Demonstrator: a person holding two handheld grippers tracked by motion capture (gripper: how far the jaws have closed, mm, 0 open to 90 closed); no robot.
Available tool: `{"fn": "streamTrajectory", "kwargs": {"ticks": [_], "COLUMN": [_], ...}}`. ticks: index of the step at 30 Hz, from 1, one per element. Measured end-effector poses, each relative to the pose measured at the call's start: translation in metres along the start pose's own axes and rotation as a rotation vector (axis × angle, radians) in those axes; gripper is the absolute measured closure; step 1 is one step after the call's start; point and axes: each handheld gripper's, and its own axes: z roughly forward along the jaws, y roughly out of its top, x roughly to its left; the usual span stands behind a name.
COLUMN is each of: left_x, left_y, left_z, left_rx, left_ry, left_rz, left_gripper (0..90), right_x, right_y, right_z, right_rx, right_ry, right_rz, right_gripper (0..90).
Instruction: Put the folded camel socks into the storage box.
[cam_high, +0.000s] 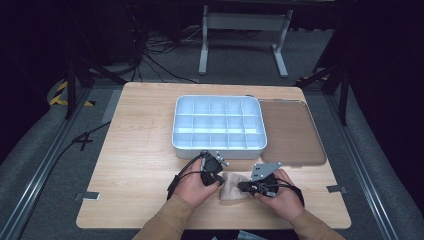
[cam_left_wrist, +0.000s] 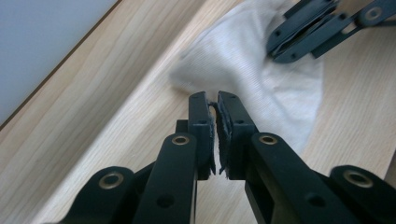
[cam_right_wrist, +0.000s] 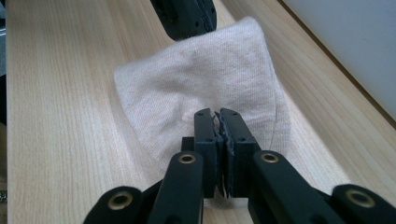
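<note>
A small beige cloth (cam_high: 233, 190) lies crumpled on the wooden table near its front edge, between a person's two hands. My left gripper (cam_high: 220, 181) sits at the cloth's left side. In the left gripper view its jaws (cam_left_wrist: 214, 100) stand a thin slit apart with nothing in the gap, and the cloth (cam_left_wrist: 261, 70) spreads just beyond the tips. My right gripper (cam_high: 241, 187) is at the cloth's right edge. Its jaws (cam_right_wrist: 217, 114) are pressed together low over the cloth (cam_right_wrist: 201, 74), and from the left gripper view that gripper (cam_left_wrist: 276, 46) shows pale fabric pinched between them.
A white tray (cam_high: 175, 135) with several empty compartments stands just behind the hands, its wall close by (cam_left_wrist: 37, 37) (cam_right_wrist: 355, 42). A brown translucent lid (cam_high: 292, 130) lies flat to its right. Bare wood stretches to the left of the hands.
</note>
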Motion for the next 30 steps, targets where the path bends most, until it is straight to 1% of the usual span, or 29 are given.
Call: {"fn": "streamTrajectory", "kwargs": {"ticks": [2,5,7,10,12,13,15,16,18,19,20,22,24,25,26,28,29,30], "left_x": [0.001,-0.003,-0.005,-0.006,-0.006,-0.008,-0.010,-0.013,-0.016,-0.017,-0.020,-0.023,-0.027,-0.029,-0.031,-0.034,-0.035,-0.036], "left_y": [0.000,0.001,0.003,0.003,0.004,0.004,0.005,0.007,0.009,0.010,0.011,0.012,0.013,0.014,0.014,0.016,0.016,0.017], "left_z": [0.002,0.007,0.010,0.012,0.011,0.010,0.009,0.007,0.005,0.004,0.003,0.003,0.005,0.006,0.007,0.007,0.006,0.006], "left_rx": [0.018,0.051,0.077,0.080,0.071,0.064,0.041,0.021,-0.004,-0.003,-0.015,-0.028,-0.032,-0.032,-0.037,-0.037,-0.038,-0.047], "left_ry": [-0.003,-0.010,-0.012,-0.013,-0.018,-0.025,-0.038,-0.053,-0.066,-0.069,-0.071,-0.081,-0.092,-0.091,-0.088,-0.077,-0.075,-0.073], "left_rz": [0.005,0.017,0.039,0.045,0.056,0.054,0.072,0.084,0.111,0.117,0.134,0.152,0.187,0.200,0.234,0.269,0.272,0.287], "left_gripper": [84.8,85.2,85.6,85.7,85.7,85.7,85.7,85.7,85.4,85.4,85.1,84.4,83.3,82.6,82.1,81.6,81.2,80.8], "right_x": [-0.001,-0.003,-0.003,-0.002,-0.001,-0.001,0.001,0.001,0.003,0.004,0.004,0.005,0.006,0.006,0.006,0.006,0.006,0.006], "right_y": [-0.002,-0.003,-0.003,-0.003,-0.003,-0.003,-0.002,-0.002,0.000,0.000,0.000,0.001,0.001,0.001,0.001,0.001,0.001,0.001], "right_z": [0.000,0.001,0.001,0.001,0.001,0.001,0.001,0.001,0.001,0.001,0.001,0.002,0.002,0.002,0.002,0.002,0.002,0.002], "right_rx": [-0.009,-0.018,-0.018,-0.015,-0.012,-0.012,-0.007,-0.003,0.007,0.009,0.010,0.012,0.012,0.014,0.015,0.014,0.013,0.010], "right_ry": [0.007,0.015,0.010,0.006,-0.001,-0.001,-0.011,-0.014,-0.031,-0.035,-0.036,-0.046,-0.045,-0.047,-0.049,-0.047,-0.051,-0.043], "right_rz": [0.004,0.011,0.010,0.000,0.000,0.001,-0.007,-0.015,-0.019,-0.019,-0.018,-0.011,-0.005,0.002,0.002,0.012,0.016,0.015], "right_gripper": [86.5,86.8,86.9,86.9,86.9,86.9,87.0,87.0,87.0,87.1,87.0,87.0,87.0,87.1,87.1,87.0,87.1,87.0]}}
